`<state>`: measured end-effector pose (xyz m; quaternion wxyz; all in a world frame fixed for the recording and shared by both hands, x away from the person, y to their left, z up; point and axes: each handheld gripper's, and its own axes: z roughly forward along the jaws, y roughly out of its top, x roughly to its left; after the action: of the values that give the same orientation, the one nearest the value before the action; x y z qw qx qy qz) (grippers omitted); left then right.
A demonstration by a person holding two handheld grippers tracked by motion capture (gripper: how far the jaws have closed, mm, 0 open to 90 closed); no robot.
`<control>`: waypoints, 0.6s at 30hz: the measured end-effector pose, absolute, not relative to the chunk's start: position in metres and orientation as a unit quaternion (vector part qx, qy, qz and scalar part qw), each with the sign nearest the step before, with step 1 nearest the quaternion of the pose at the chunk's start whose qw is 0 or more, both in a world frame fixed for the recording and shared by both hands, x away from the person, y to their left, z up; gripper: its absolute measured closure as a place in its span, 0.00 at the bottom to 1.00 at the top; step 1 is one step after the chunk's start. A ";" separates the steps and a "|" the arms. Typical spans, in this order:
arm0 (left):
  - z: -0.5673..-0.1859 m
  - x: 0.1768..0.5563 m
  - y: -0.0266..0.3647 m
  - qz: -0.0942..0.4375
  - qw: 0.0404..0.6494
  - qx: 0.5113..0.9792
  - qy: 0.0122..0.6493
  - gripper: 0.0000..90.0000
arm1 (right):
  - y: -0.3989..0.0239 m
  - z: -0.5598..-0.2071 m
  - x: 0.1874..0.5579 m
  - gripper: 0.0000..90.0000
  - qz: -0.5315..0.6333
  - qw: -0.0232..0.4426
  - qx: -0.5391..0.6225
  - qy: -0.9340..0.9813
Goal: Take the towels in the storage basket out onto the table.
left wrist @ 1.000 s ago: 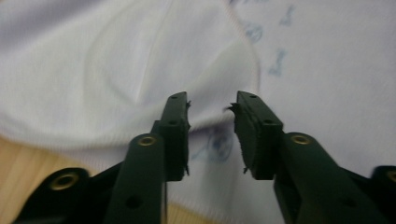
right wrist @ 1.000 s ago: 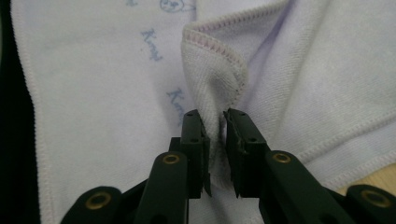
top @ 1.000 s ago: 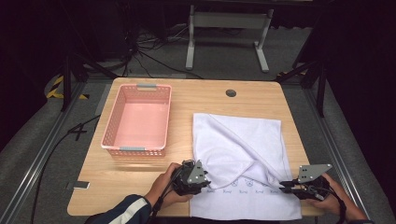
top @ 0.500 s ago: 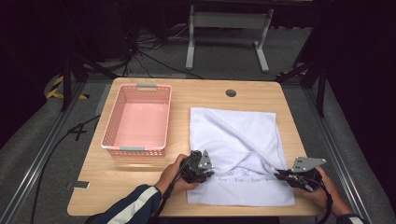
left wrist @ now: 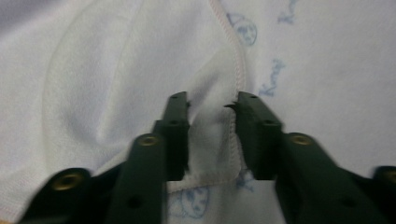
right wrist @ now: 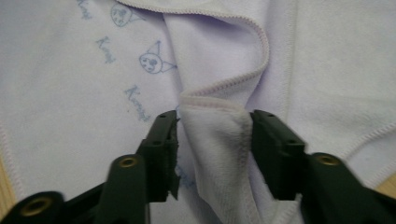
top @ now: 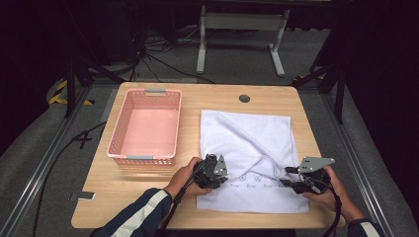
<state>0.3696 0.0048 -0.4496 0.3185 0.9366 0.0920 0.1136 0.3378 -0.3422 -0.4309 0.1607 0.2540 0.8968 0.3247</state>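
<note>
A white towel (top: 247, 133) with small blue prints lies spread on the right half of the wooden table (top: 148, 197). My left gripper (top: 225, 173) rests on its near left part. In the left gripper view its jaws (left wrist: 212, 100) have just been closing and now pinch a hemmed fold of the towel (left wrist: 93, 70). My right gripper (top: 289, 177) is over the near right part. Its jaws (right wrist: 214, 116) have just been opening and stand apart around a raised fold of the towel (right wrist: 70, 93), with a small gap at the left pad.
A pink plastic basket (top: 143, 159) stands empty on the left half of the table. A round cable hole (top: 244, 98) sits near the far edge. Beyond the table are a metal stand and cables on a dark floor.
Both hands have moved inward and away from the near edge, drawing the towel's near corners onto it. The right jaws have spread apart around their fold.
</note>
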 end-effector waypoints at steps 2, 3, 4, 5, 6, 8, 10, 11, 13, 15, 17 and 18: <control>-0.446 0.369 0.008 0.122 0.315 0.938 0.081 0.95 | -0.341 -0.431 0.338 0.78 0.319 0.170 0.253 0.898; -0.443 0.369 0.010 0.116 0.319 0.937 0.082 0.97 | -0.342 -0.430 0.337 0.90 0.323 0.165 0.247 0.898; -0.440 0.370 0.013 0.111 0.330 0.934 0.086 0.98 | -0.344 -0.428 0.334 0.95 0.328 0.165 0.238 0.899; -0.437 0.369 0.016 0.117 0.330 0.933 0.087 0.98 | -0.346 -0.424 0.331 0.95 0.332 0.172 0.236 0.897; -0.433 0.367 0.019 0.116 0.337 0.930 0.092 0.98 | -0.349 -0.420 0.329 0.95 0.341 0.172 0.237 0.894; -0.420 0.363 0.026 0.120 0.351 0.924 0.091 0.98 | -0.355 -0.410 0.322 0.96 0.358 0.172 0.227 0.889; -0.408 0.356 0.033 0.122 0.364 0.920 0.078 0.98 | -0.360 -0.399 0.310 0.97 0.363 0.178 0.213 0.890; -0.404 0.352 0.037 0.126 0.362 0.921 0.067 0.98 | -0.362 -0.395 0.305 0.97 0.368 0.173 0.201 0.891; -0.400 0.343 0.044 0.114 0.366 0.923 0.046 0.97 | -0.363 -0.390 0.294 0.97 0.362 0.167 0.181 0.899; -0.403 0.333 0.050 0.103 0.349 0.931 0.032 0.98 | -0.364 -0.390 0.280 0.97 0.349 0.154 0.158 0.911; -0.406 0.328 0.051 0.100 0.342 0.934 0.021 0.98 | -0.365 -0.392 0.276 0.96 0.343 0.148 0.150 0.916; -0.410 0.325 0.052 0.091 0.333 0.938 0.016 0.98 | -0.366 -0.394 0.273 0.95 0.332 0.139 0.144 0.922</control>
<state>0.3247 0.0523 -0.4102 0.3329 0.9384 0.0162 0.0909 0.2730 -0.3661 -0.3937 0.1394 0.1439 0.9216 0.3325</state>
